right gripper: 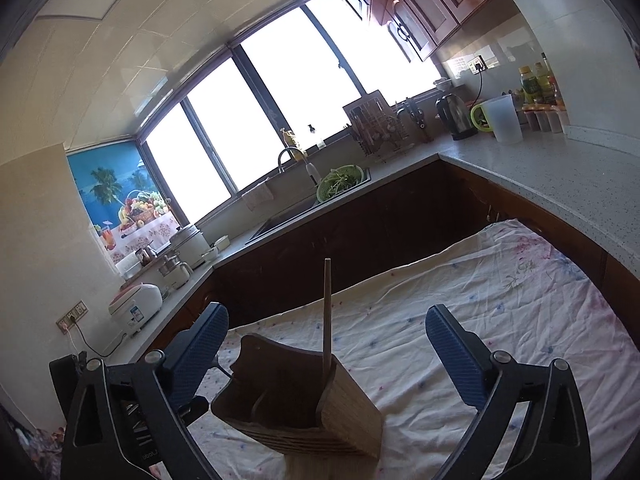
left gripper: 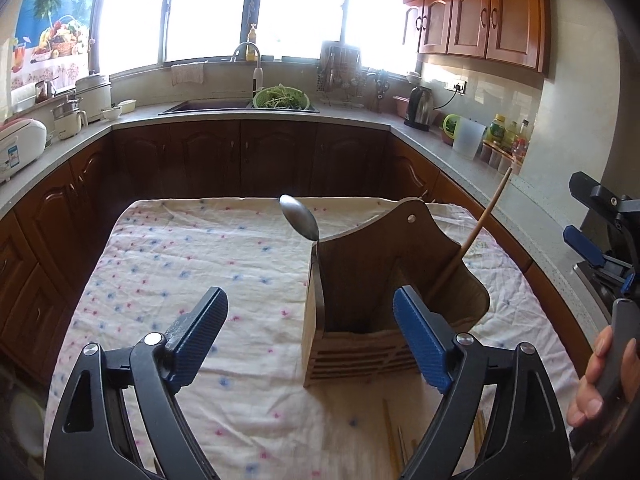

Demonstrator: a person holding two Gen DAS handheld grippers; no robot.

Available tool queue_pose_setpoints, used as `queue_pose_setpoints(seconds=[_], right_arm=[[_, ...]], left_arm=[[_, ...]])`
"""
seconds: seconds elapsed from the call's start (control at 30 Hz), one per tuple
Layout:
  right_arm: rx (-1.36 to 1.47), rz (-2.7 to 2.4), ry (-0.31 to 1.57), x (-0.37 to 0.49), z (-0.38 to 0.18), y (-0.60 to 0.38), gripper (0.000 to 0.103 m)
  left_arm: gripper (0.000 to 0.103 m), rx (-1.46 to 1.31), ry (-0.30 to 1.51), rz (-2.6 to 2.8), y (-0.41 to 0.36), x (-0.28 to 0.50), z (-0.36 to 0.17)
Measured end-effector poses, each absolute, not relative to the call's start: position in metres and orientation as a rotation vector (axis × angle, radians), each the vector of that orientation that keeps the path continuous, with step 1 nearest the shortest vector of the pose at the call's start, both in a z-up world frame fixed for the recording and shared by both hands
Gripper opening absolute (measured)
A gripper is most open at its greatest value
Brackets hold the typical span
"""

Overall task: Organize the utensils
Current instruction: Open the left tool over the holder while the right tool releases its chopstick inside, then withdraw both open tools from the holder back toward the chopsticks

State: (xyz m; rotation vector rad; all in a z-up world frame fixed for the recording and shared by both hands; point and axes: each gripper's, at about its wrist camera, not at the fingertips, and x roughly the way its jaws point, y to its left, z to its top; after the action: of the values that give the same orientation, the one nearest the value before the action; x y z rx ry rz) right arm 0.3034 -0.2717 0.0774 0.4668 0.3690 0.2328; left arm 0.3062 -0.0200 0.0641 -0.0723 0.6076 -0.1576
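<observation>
From the left wrist camera, the left gripper [left gripper: 308,322] was spread wide and held nothing, its blue pads hovering over a table under a white cloth with small pink and blue flowers [left gripper: 192,248]. Just beyond its right pad stood a wooden utensil holder [left gripper: 372,276], with a metal spoon [left gripper: 300,218] sticking up bowl-first at its far left corner and a wooden chopstick [left gripper: 478,228] leaning out to the right. More chopsticks [left gripper: 394,440] lay on the cloth at the near edge. The right gripper [left gripper: 592,236] and the hand [left gripper: 600,380] gripping it showed at the far right. No label was readable. From the right wrist camera, the right gripper [right gripper: 326,346], tilted, was likewise wide open and empty above the holder [right gripper: 304,404], the chopstick [right gripper: 327,316] rising upright; the spoon's bowl was not visible here. Beyond lay a grey countertop [right gripper: 560,176], a sink [right gripper: 288,220], a green colander [right gripper: 340,182] and bright windows.
</observation>
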Motion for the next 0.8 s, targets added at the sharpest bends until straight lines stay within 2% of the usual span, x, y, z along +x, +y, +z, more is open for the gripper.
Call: queue_pose_setpoints(seconds=[0.43, 0.8], right_arm=[[0.412, 0.23, 0.501, 0.216, 0.042, -0.27, 0.101], [0.371, 0.166, 0.572, 0.151, 0.009, -0.275, 0.101]], left_arm=[[0.089, -0.157, 0.642, -0.181, 0.003, 0.219, 0.044], [0.089, -0.199, 0.709, -0.195, 0.004, 0.178, 0.015]])
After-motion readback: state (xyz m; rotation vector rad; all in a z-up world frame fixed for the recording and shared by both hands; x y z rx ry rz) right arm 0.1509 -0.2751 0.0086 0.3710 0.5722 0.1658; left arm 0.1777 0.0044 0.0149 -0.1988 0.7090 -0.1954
